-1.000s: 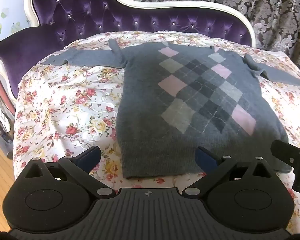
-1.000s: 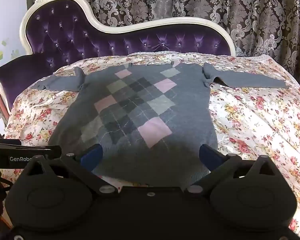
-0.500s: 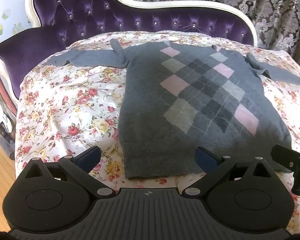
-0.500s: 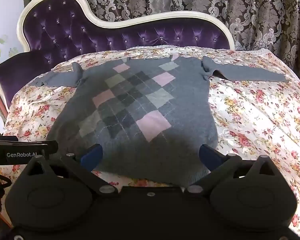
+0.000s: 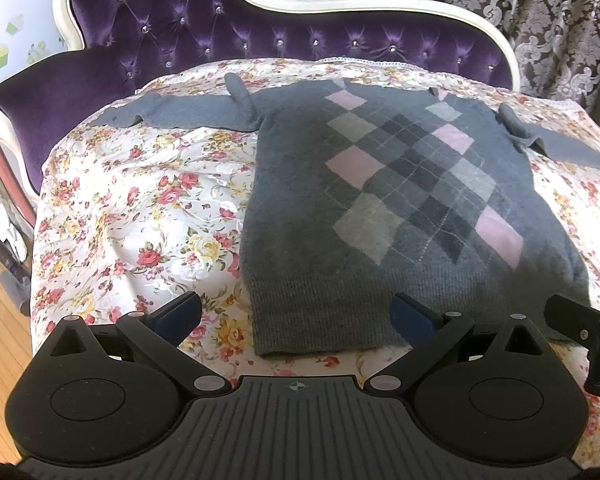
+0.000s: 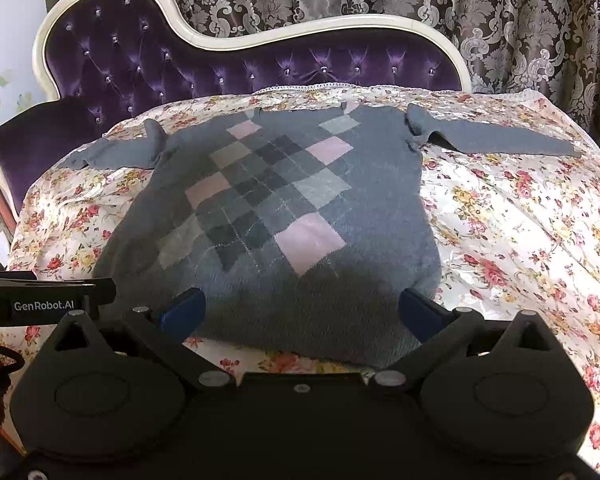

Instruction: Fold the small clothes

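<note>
Left wrist view: left gripper (image 5: 294,316) is hovering wide open, empty, over the sweater's (image 5: 384,216) hem near the front edge of the floral sheet (image 5: 112,216); wooden floor (image 5: 0,336) is showing at far left only here. Right wrist view: right gripper (image 6: 300,310) is likewise gaping wide, empty, above the hem; only here the right sleeve (image 6: 500,142) is lying fully visible toward the sofa's (image 6: 204,64) right edge.

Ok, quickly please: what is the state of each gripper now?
Left gripper: open, holding nothing, fingers above the sweater hem.
Right gripper: open, holding nothing, also at the hem.
</note>
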{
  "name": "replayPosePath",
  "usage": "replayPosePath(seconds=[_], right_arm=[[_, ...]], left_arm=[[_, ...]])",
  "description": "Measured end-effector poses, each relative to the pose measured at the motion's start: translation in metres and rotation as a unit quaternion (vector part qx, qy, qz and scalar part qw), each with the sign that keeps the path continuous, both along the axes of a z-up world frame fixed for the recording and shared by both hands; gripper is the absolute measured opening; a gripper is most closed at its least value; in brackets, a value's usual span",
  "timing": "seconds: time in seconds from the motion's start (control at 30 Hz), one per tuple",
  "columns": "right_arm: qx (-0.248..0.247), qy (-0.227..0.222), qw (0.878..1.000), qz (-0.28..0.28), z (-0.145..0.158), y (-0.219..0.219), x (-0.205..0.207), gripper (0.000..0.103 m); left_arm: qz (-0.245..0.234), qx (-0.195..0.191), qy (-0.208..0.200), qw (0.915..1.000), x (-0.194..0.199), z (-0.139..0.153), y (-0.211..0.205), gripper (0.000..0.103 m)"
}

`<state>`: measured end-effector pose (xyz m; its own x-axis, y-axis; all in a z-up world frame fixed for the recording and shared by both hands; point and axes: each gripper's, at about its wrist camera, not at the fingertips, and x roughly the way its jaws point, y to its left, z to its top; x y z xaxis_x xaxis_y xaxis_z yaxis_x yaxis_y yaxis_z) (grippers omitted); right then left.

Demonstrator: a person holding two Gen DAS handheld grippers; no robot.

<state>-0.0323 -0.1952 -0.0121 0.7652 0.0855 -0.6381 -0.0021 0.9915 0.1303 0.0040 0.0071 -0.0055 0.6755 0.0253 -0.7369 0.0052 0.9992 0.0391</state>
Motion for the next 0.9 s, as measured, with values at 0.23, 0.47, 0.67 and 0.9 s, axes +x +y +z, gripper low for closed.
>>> replayPosePath(seconds=[0.23,0.47,0.67,0.9], right_arm=[[0.000,0.000,1.000,0.000,-0.0006,0.0002,0.0001,0.102],[0.000,0.000,1.000,0.002,-0.0017,0.0013,-0.0006,0.102],[0.000,0.003,1.000,0.003,-0.0026,0.0039,0.0010,0.102],[0.001,0.004,1.000,0.003,-0.0032,0.0038,0.0008,0.102]], left_arm=[[-0.001,0.000,0.001,1.0000,-0.0002,-0.0010,-0.0024,0.102],[0.001,-0.003,0.001,1.0000,-0.0004,-0.0014,-0.0024,0.102],[0.000,-0.004,0.002,1.0000,-0.0002,-0.0018,-0.0022,0.102],[0.000,-0.005,0.003,1.0000,-0.0003,-0.0022,-0.0024,0.102]])
